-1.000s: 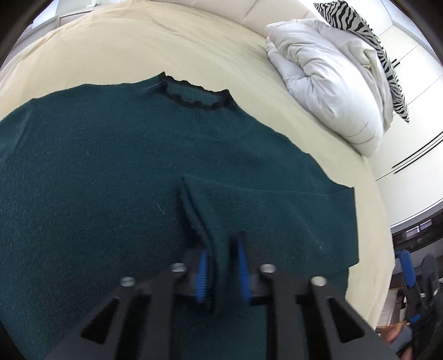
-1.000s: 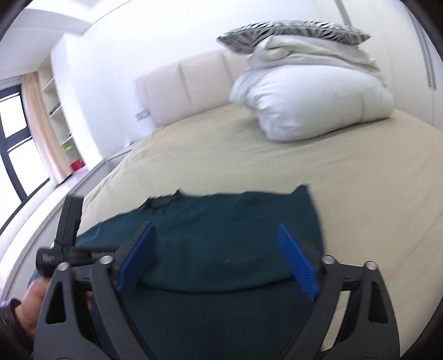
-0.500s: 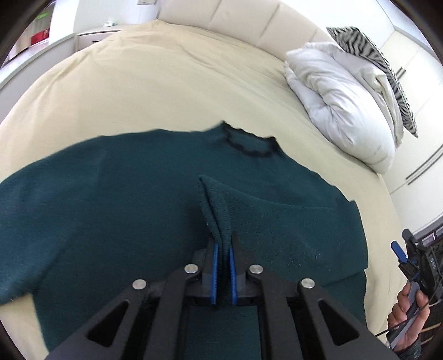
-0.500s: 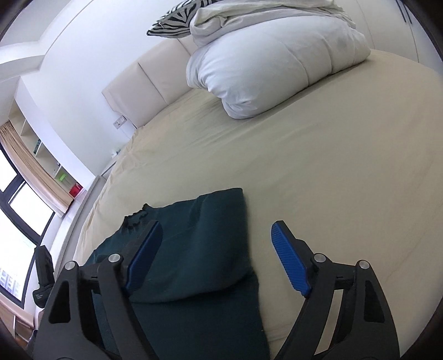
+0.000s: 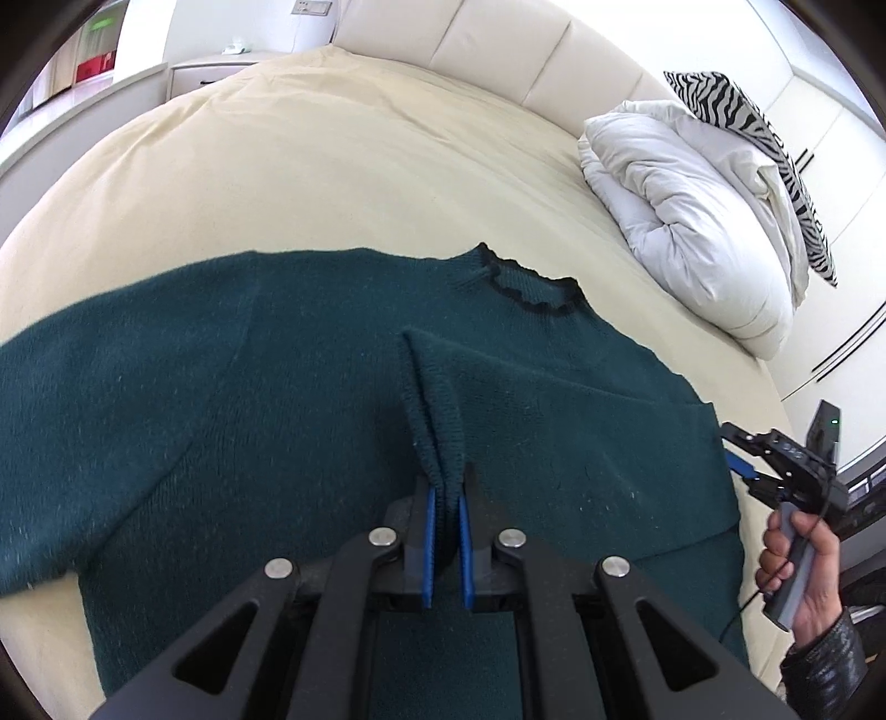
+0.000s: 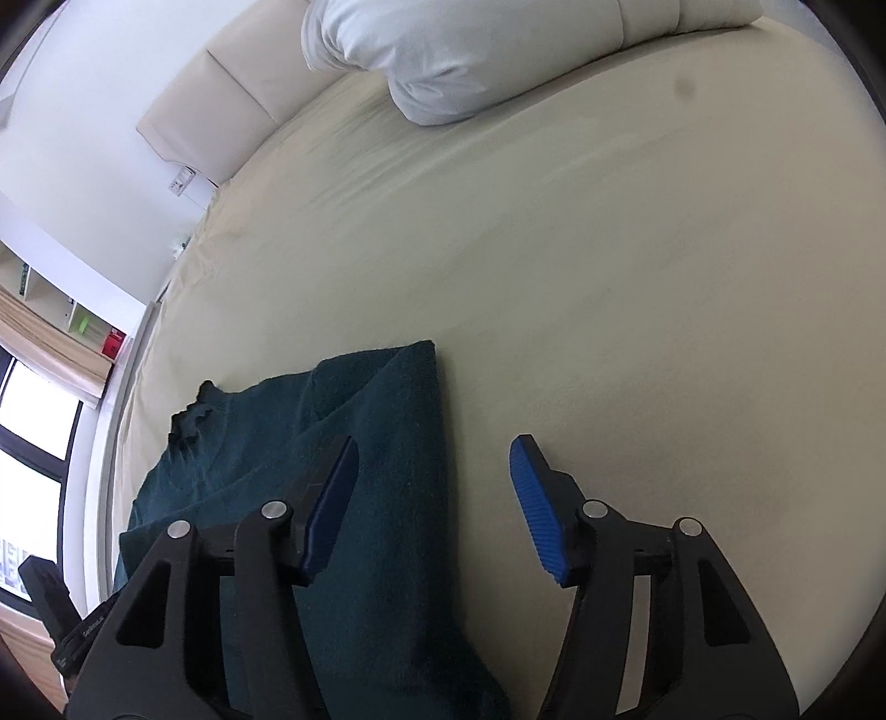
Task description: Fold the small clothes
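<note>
The sweater is a matt, fuzzy dark-green knit with a ribbed cuff and a black wavy collar. The sheet is smooth matt cream cloth. At two o'clock the duvet is soft, creased white fabric. The headboard looks like smooth leather, though glare makes that uncertain. Gripper pads are ridged blue rubber on matt black plastic with shiny metal pins.
</note>
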`<act>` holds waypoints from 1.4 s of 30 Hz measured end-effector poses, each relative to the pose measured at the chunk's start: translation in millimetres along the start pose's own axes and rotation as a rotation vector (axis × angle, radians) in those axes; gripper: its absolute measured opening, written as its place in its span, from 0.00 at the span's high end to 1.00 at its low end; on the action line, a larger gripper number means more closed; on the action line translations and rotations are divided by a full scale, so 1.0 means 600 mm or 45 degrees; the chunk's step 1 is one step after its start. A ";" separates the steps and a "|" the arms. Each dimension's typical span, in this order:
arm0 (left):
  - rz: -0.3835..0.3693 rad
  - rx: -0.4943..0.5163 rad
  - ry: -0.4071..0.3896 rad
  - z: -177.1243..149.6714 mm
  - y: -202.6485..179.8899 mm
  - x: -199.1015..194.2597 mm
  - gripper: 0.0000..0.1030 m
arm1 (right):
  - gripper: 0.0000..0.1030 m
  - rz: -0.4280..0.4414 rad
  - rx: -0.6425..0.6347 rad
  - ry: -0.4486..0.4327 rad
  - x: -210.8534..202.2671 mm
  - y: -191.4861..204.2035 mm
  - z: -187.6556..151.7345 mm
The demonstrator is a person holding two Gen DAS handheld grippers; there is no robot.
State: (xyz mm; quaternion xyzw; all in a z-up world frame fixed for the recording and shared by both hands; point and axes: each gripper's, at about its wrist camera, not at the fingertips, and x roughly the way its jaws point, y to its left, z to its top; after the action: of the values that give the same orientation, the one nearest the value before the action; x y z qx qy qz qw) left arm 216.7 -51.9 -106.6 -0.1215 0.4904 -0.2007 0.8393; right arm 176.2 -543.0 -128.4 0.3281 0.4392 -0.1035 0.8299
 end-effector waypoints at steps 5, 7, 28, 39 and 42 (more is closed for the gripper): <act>-0.020 -0.020 0.013 -0.004 -0.001 -0.009 0.93 | 0.77 -0.031 -0.073 0.040 0.045 0.019 0.012; -0.043 -0.028 0.020 -0.006 -0.005 -0.015 0.93 | 0.88 -0.078 -0.120 0.052 0.055 0.030 0.012; -0.078 -0.066 0.023 -0.002 0.014 0.028 0.92 | 0.83 0.000 -0.171 0.082 -0.032 0.007 -0.034; -0.104 -0.041 -0.023 0.015 0.019 0.012 0.91 | 0.91 -0.132 -0.319 0.117 -0.029 0.038 -0.083; -0.083 -0.051 0.012 0.002 0.033 0.042 0.90 | 0.92 -0.138 -0.280 0.106 -0.024 0.026 -0.082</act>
State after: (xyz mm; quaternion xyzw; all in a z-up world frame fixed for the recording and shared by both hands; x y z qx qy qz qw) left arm 233.3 -45.6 -133.2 -0.1532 0.4942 -0.2186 0.8273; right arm 142.3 -501.2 -129.5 0.2150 0.4989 -0.0857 0.8352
